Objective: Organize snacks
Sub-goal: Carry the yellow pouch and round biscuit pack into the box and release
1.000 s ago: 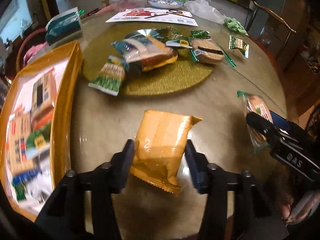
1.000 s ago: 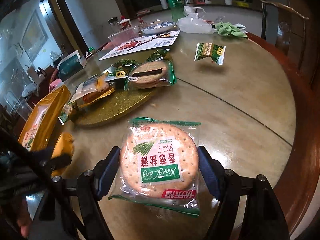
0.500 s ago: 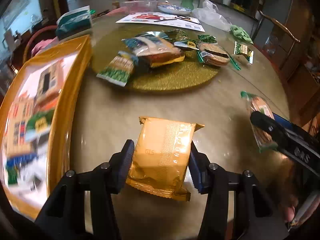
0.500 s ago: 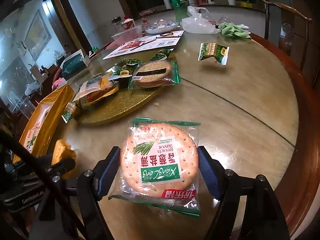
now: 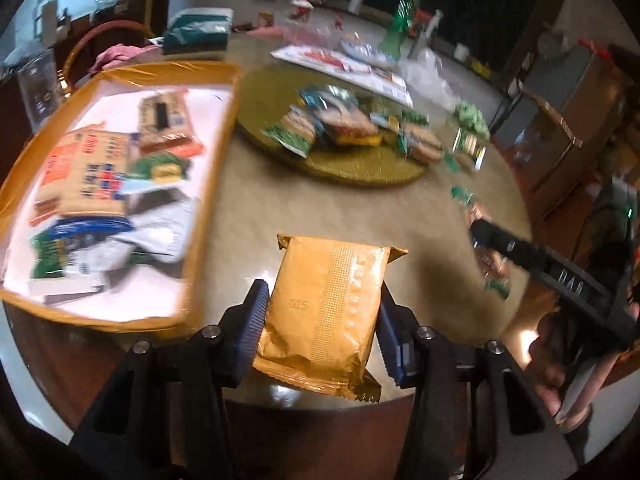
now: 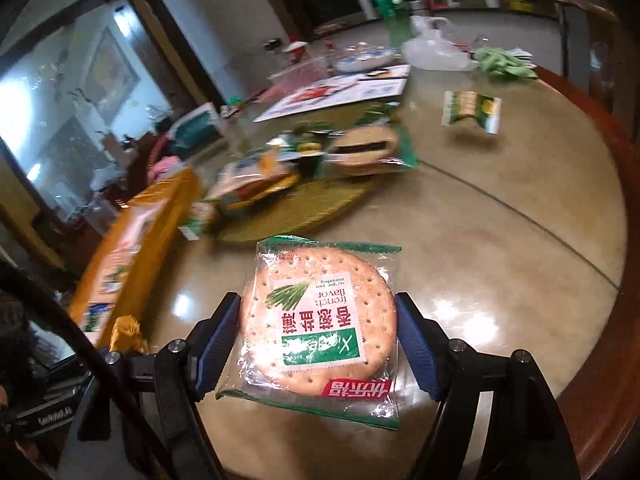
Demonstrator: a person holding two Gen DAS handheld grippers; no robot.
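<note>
Left gripper (image 5: 320, 330) clamped on the orange pack (image 5: 324, 308), long axis pointing away, tray (image 5: 212, 184) just to its left and nearest this hand; right gripper (image 6: 318, 344) grips the round cracker pack (image 6: 320, 320), farther right of the tray.

Blurred beyond reading: snack packets (image 5: 336, 128) heaped on gold mat (image 5: 360, 168). Print on wrappers in yellow tray (image 5: 212, 168) unreadable. Far bottles (image 6: 386, 4) too small to identify.
</note>
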